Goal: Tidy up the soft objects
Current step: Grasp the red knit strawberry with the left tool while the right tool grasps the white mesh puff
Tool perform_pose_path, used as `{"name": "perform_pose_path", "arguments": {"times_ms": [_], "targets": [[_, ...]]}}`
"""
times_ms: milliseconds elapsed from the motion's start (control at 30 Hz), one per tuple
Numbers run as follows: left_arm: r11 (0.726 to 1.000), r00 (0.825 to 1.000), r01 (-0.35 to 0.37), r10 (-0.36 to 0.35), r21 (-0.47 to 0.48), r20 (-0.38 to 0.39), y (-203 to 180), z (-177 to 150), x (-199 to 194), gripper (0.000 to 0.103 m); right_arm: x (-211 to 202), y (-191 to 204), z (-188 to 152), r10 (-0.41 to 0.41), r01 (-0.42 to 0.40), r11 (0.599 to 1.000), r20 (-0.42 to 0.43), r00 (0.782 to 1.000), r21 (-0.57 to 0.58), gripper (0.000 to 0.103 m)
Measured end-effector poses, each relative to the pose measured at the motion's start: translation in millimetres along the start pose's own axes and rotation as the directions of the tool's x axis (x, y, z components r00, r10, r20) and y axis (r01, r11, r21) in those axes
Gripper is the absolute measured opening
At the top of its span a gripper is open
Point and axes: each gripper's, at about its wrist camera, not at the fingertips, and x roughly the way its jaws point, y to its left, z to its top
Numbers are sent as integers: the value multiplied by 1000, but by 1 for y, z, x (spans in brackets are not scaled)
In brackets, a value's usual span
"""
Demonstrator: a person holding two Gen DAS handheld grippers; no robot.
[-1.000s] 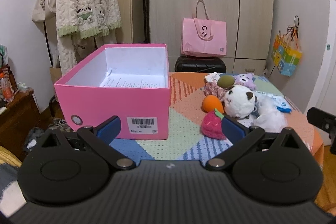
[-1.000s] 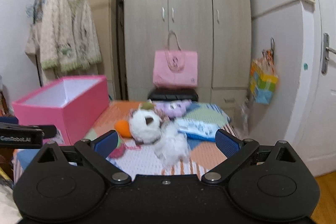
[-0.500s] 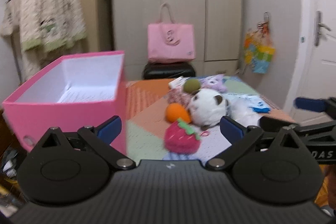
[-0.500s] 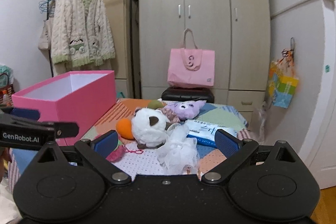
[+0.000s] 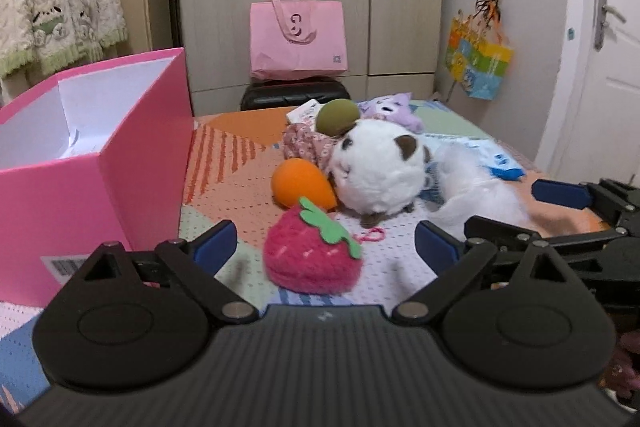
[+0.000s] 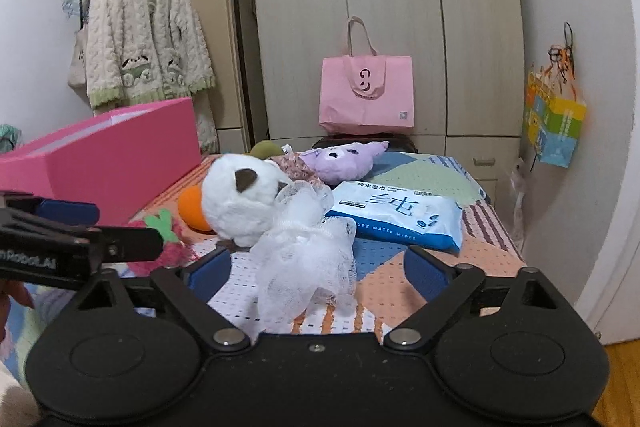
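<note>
Strawberry plush (image 5: 312,251) lay loose between left gripper's (image 5: 325,245) spread fingers, evidently lined up for pinching. Mesh puff (image 6: 306,259) lay between right gripper's (image 6: 318,269) spread fingers. Pink box (image 5: 92,155) (open, probable destination) stood left.

A home bedroom: wardrobe (image 6: 384,19), hanging cardigan (image 6: 144,31), quilted bed (image 5: 240,163).

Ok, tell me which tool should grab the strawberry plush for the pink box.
Left. The left tool is open with the strawberry plush between its fingers and the pink box beside it; the right tool frames the white mesh pouf.
</note>
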Motion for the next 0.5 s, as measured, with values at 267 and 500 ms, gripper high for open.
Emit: {"name": "perform_pose_path", "arguments": {"times_ms": [267, 500], "targets": [[998, 998, -56, 55, 41, 24, -3, -6, 20, 96, 23, 1, -8, 15, -16, 999, -14, 1000, -46, 84], [999, 999, 19, -21, -38, -43, 3, -7, 33, 89, 27, 5, -13, 48, -47, 996, 8, 999, -79, 65]]}}
